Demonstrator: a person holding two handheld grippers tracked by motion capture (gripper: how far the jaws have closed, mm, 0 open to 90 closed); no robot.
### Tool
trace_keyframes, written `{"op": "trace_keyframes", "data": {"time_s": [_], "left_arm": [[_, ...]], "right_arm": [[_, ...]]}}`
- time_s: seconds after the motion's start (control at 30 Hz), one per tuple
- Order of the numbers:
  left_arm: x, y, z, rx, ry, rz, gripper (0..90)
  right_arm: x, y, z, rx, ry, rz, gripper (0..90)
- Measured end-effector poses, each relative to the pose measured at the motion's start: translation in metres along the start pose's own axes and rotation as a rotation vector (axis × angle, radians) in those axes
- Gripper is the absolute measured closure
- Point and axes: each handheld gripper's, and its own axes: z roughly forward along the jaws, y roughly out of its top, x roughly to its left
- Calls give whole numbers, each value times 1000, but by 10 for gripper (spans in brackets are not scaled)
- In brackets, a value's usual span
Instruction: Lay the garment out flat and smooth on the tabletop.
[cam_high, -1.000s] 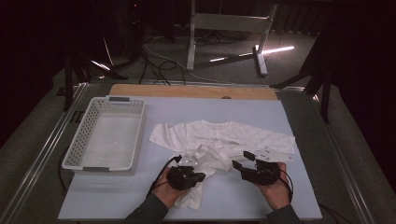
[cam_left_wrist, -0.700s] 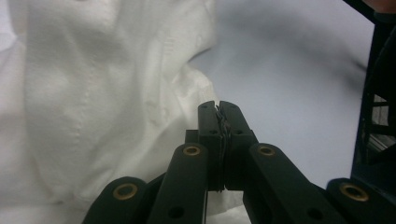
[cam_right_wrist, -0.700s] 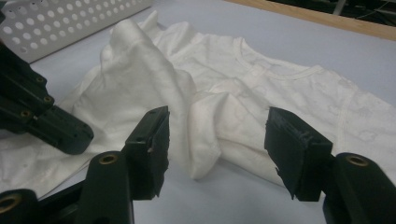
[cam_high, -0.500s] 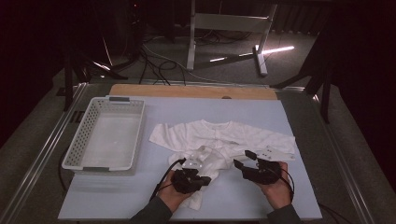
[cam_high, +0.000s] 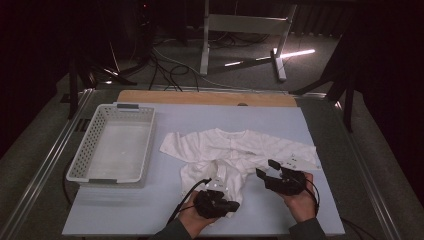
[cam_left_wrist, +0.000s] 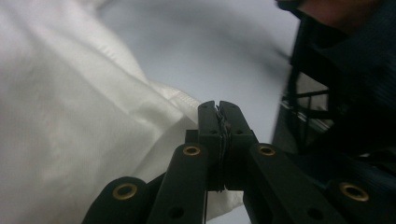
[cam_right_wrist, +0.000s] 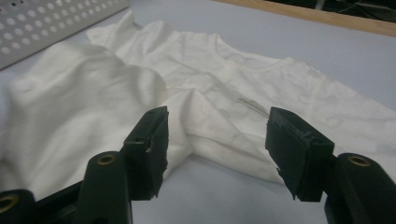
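Note:
A white shirt (cam_high: 235, 147) lies spread on the pale blue mat (cam_high: 125, 210), neck toward the far side. Its lower part is bunched toward the near edge. My left gripper (cam_high: 233, 206) is low over the mat at that bunched hem. In the left gripper view its jaws (cam_left_wrist: 218, 112) are shut with a sliver of white cloth (cam_left_wrist: 70, 116) pinched at their tips. My right gripper (cam_high: 266, 169) hovers at the shirt's near right side. It is open, and a folded edge of the shirt (cam_right_wrist: 210, 84) lies past its jaws (cam_right_wrist: 224, 149), apart from both pads.
A white perforated basket (cam_high: 80, 165) stands empty on the mat's left side, and its wall shows in the right gripper view (cam_right_wrist: 46, 23). A wooden strip (cam_high: 205, 97) borders the mat's far edge. Metal rails run along both table sides.
My left gripper has moved right and toward the near edge, pulling the shirt's hem along with it. The right gripper has stayed in place, open.

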Motion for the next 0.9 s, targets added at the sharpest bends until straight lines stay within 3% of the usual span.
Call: {"op": "trace_keyframes", "data": {"time_s": [0.1,0.4,0.53,0.63,0.73,0.77,0.8,0.9], "left_arm": [[-8,-1,1,5,-23,17,891],[-30,-3,-6,-5,-85,64,888],[-32,-9,-10,13,-72,76,883],[-28,-13,-10,31,-60,60,875],[-26,-13,-9,37,-45,55,717],[-25,-13,-7,36,-33,51,717],[-24,-12,-5,38,-26,52,634],[-18,-6,6,35,21,47,530]], "right_arm": [[-5,-2,-1,6,-33,-3,392],[-20,-6,-1,15,-59,31,393],[-21,-7,-1,14,-63,32,393],[-21,-7,-1,16,-63,33,392],[-21,-6,0,17,-63,28,392],[-21,-6,0,17,-63,28,392],[-21,-6,-1,17,-63,24,392],[-20,-6,0,18,-60,27,393]]}}
